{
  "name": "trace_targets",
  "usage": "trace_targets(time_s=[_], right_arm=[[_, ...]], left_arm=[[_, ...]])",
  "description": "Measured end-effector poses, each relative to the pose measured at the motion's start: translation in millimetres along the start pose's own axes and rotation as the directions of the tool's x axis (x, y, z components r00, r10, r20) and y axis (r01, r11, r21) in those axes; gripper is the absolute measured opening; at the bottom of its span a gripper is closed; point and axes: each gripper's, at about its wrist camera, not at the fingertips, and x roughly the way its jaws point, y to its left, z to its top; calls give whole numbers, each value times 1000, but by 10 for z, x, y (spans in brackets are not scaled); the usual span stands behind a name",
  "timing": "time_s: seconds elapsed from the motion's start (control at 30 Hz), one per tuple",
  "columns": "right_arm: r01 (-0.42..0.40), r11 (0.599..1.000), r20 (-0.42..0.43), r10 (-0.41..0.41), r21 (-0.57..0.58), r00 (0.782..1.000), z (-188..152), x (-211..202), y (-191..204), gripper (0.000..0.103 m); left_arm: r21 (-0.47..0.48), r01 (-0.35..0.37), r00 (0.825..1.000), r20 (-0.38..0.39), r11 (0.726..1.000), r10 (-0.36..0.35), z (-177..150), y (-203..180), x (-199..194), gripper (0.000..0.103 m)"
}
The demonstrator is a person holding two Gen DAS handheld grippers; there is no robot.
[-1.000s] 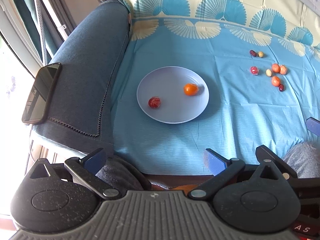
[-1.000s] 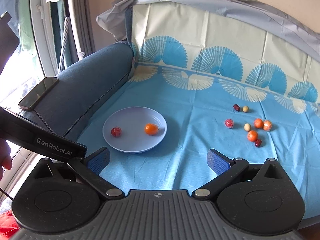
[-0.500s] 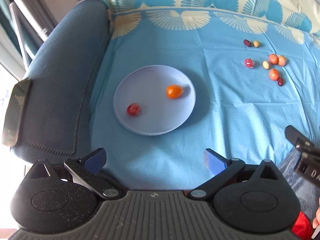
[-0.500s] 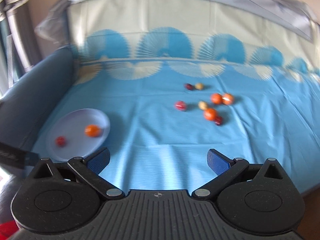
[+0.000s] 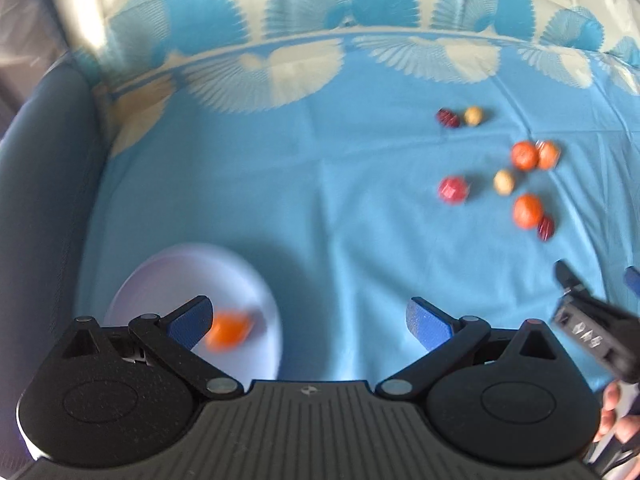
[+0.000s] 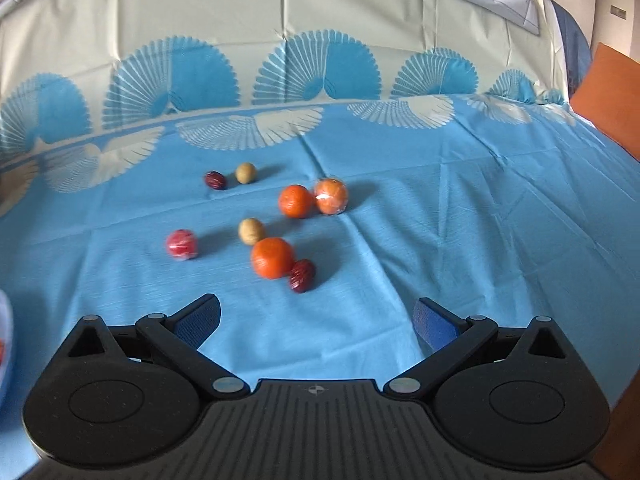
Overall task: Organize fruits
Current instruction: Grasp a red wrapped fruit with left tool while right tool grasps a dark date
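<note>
Several small fruits lie loose on the blue cloth: an orange (image 6: pixel 273 258) beside a dark red date (image 6: pixel 302 275), two more oranges (image 6: pixel 296 200), a red fruit (image 6: pixel 182 244) and pale round ones (image 6: pixel 251 231). My right gripper (image 6: pixel 316 322) is open and empty, just short of the orange and date. My left gripper (image 5: pixel 308 322) is open and empty; its left finger overlaps the pale plate (image 5: pixel 180 276), which holds an orange fruit (image 5: pixel 229 329). The loose fruits also show far right in the left wrist view (image 5: pixel 528 210).
The dark blue sofa arm (image 5: pixel 36 184) rises left of the plate. The cloth-covered backrest (image 6: pixel 304 32) stands behind the fruits. An orange-brown panel (image 6: pixel 612 96) is at the far right. The right gripper's body (image 5: pixel 592 332) shows at the left view's right edge.
Both grippers have swung right and forward. The loose fruits are now much nearer the right gripper, and the plate has slid to the lower left of the left view. Both stay open.
</note>
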Motion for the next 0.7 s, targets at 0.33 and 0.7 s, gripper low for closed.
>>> trace_targets(time_s=[0.33, 0.7], right_arm=[[3, 999, -13, -4, -44, 1000, -46, 817, 56, 77], [4, 998, 37, -2, -55, 999, -65, 804, 11, 43]], left_arm=[[193, 119, 992, 22, 974, -125, 630, -855, 1061, 103], [166, 186, 980, 34, 968, -194, 793, -1085, 1453, 84]])
